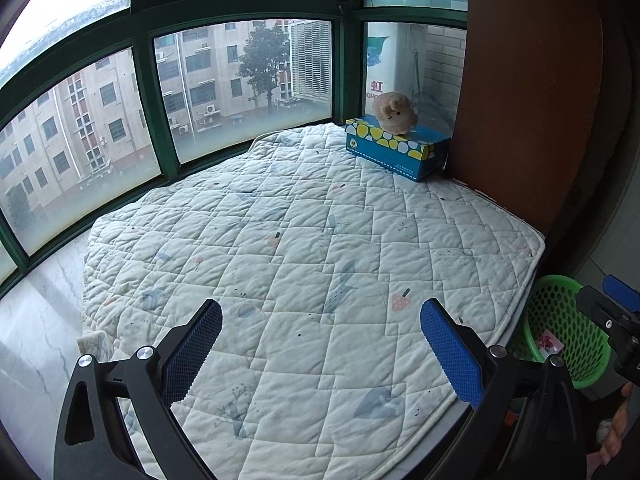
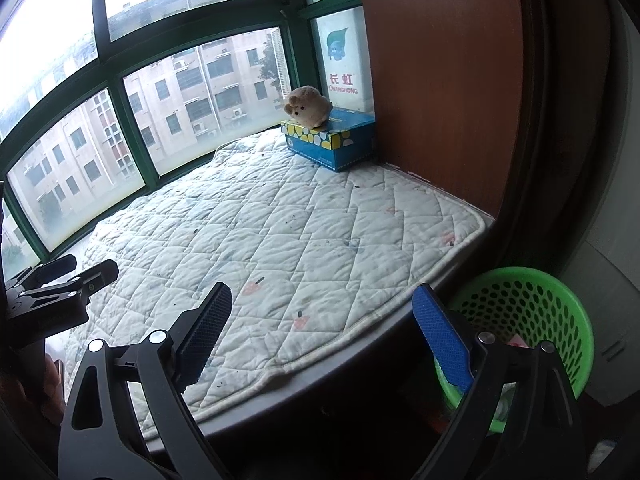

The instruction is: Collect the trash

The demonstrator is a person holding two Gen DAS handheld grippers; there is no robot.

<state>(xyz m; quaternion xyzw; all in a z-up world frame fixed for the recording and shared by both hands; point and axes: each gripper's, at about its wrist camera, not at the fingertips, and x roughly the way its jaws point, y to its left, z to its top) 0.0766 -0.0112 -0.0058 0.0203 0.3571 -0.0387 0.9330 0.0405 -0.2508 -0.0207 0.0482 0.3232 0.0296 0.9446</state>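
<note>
Trash basket, green, "CHANGHONG" sign

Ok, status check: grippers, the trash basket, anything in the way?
Left gripper open, empty. Right gripper open, empty. Green basket on floor beside quilted mat, scraps inside. No loose trash visible on mat; only tissue box with plush toy.

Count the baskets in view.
1: a round green perforated plastic basket on the floor below the right edge of the white quilted mat. Others may be hidden out of frame.
</note>
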